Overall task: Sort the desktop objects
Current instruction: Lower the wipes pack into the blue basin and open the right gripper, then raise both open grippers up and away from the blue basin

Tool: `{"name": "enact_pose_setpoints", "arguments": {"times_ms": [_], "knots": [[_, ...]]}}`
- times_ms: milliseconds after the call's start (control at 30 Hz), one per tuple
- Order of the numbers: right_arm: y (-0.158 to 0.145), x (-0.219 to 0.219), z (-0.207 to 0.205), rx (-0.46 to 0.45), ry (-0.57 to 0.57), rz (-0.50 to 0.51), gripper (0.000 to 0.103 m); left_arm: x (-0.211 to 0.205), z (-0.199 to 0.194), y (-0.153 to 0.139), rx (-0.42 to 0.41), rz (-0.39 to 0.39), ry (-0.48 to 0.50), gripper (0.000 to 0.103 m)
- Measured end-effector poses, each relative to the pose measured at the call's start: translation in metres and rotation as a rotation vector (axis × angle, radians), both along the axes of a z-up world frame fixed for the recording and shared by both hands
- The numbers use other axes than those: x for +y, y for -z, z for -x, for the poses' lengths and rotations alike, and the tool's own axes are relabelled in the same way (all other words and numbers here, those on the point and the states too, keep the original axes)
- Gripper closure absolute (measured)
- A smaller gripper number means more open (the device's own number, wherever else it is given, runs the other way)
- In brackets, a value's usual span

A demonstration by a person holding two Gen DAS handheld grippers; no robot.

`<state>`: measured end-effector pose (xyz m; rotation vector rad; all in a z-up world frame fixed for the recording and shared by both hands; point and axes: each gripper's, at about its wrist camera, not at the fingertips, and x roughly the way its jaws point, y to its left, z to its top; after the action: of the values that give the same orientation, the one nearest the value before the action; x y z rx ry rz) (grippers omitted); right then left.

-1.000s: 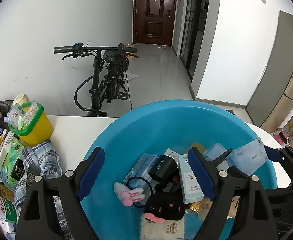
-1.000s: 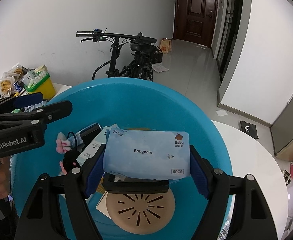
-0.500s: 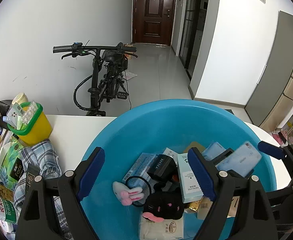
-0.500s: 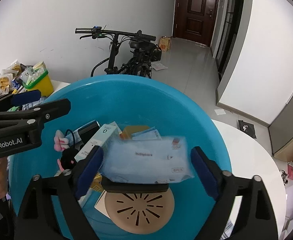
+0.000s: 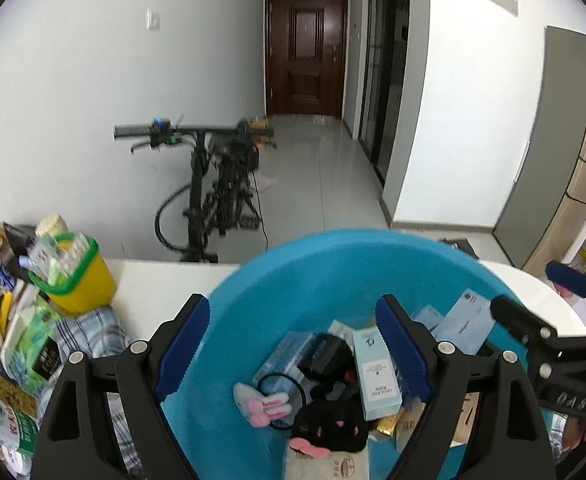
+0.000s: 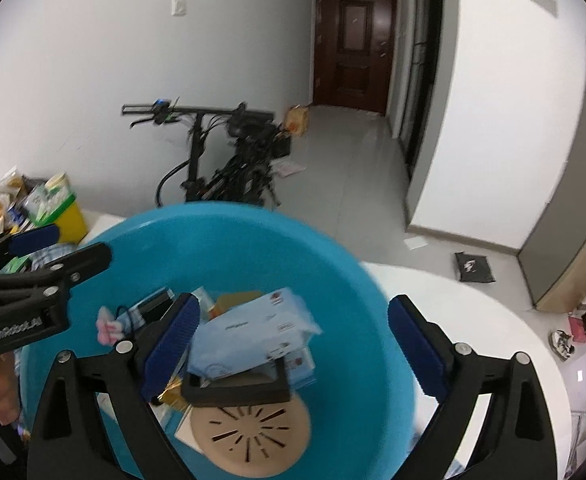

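While the blue plastic basin [image 6: 253, 240] already brims with sorted clutter, the right gripper [image 6: 293, 344] is opening its jaws, and the pale-blue wet-wipes pack [image 6: 249, 332] lies loose atop the pile. Perched tilted, it could slide. The left gripper [image 5: 293, 344] hangs spread wide, empty, above the basin.

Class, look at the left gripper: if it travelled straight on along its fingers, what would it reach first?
Most likely the pile inside the blue basin: the left gripper points down at the black case there, though depth is unclear.
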<state>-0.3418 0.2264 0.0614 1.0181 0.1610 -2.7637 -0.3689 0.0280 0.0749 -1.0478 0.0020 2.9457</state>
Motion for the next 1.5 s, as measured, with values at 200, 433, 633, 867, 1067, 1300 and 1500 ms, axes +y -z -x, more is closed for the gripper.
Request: {"name": "enact_pose_setpoints", "arguments": {"times_ms": [200, 433, 633, 867, 1067, 1300, 1500], "knots": [[-0.025, 0.008, -0.018, 0.179, 0.059, 0.012, 0.009, 0.000, -0.019, -0.020, 0.171, 0.026, -0.023, 0.016], [-0.055, 0.022, -0.046, 0.393, 0.075, 0.123, 0.000, -0.013, -0.052, -0.045, 0.415, -0.051, -0.025, 0.000], [-0.071, 0.024, -0.064, 0.498, 0.077, 0.157, 0.000, -0.020, -0.060, -0.055, 0.439, -0.064, -0.021, 0.000], [-0.074, 0.023, -0.062, 0.494, 0.088, 0.146, 0.000, -0.022, -0.062, -0.059, 0.434, -0.074, -0.028, 0.000], [-0.071, 0.025, -0.062, 0.471, 0.087, 0.137, 0.000, -0.018, -0.062, -0.060, 0.420, -0.063, -0.025, 0.000], [-0.067, 0.029, -0.070, 0.466, 0.095, 0.119, 0.000, -0.022, -0.073, -0.059, 0.420, -0.061, -0.044, 0.000], [-0.069, 0.036, -0.087, 0.442, 0.097, 0.133, 0.000, -0.027, -0.088, -0.056, 0.356, -0.077, -0.037, 0.000]]}}
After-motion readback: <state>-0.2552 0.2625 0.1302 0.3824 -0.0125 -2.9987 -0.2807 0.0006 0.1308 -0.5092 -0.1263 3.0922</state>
